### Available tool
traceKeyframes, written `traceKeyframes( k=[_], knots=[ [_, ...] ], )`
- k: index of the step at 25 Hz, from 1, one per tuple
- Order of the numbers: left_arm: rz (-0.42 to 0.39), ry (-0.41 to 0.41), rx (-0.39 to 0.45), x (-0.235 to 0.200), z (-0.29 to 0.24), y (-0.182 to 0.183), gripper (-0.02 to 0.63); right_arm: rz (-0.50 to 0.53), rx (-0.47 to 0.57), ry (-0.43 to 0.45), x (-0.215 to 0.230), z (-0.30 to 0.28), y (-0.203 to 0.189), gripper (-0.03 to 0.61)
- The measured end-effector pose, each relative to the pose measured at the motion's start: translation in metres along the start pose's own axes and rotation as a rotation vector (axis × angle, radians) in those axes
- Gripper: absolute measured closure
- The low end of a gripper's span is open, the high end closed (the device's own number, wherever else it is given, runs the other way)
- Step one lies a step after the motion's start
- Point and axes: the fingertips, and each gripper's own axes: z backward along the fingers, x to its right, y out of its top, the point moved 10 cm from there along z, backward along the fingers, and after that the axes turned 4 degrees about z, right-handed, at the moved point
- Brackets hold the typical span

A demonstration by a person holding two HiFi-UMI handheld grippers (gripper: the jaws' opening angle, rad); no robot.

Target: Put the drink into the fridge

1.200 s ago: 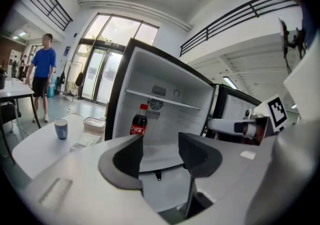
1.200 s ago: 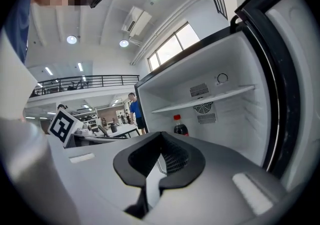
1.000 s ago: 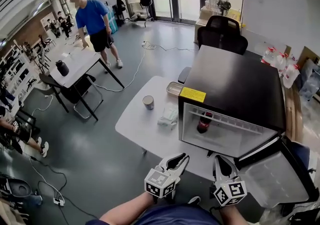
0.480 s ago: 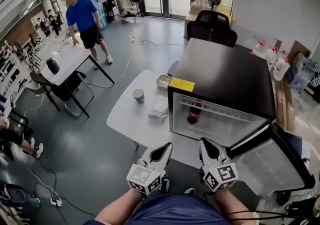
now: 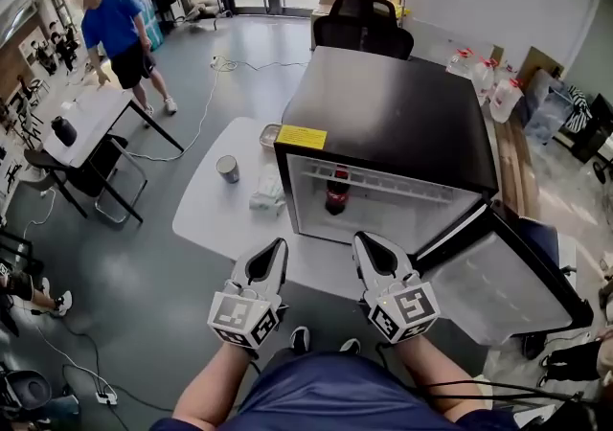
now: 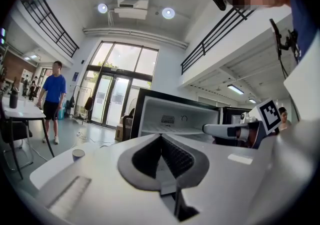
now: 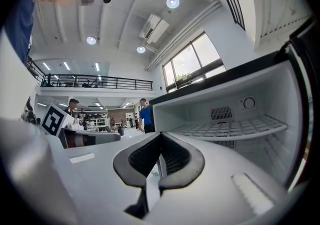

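- The drink (image 5: 336, 192), a dark bottle with some red on it, stands upright inside the fridge (image 5: 393, 113). It is close to the left wall of the cabinet, ahead of both pairs of fingertips and a little nearer to the left pair. Nothing holds it, so we judge that the placing itself is already done.
- The fridge door (image 5: 498, 290) hangs wide open, to the right of the right fingers. We think that it stays open only because the closing is not yet done.
- The left gripper (image 5: 278, 247) has its fingers pressed together with nothing between them. In the left gripper view the pads meet, and beyond them we see only the open cabinet.
- The right gripper (image 5: 360, 241) is clenched on nothing in the same way. The wire shelf (image 7: 235, 128) lies beyond its tips and to their right.
- Both hands are low in front of the body, side by side and apart from the fridge. The grippers point level toward the open cabinet, which suits a pulled-back pose and not a reach.
- A cup (image 5: 227, 168) stands on the white table (image 5: 215, 223), ahead and to the left of the left fingers, well apart from them.
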Motion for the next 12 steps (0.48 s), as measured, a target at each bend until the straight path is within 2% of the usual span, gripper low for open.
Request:
traceKeyframes(
  k=[12],
  knots=[
    [0.026, 0.007, -0.024, -0.0055, -0.0026, -0.007, 0.609, 0.001, -0.009, 0.008, 0.0027, -0.0024, -0.0008, 0.575]
  ],
)
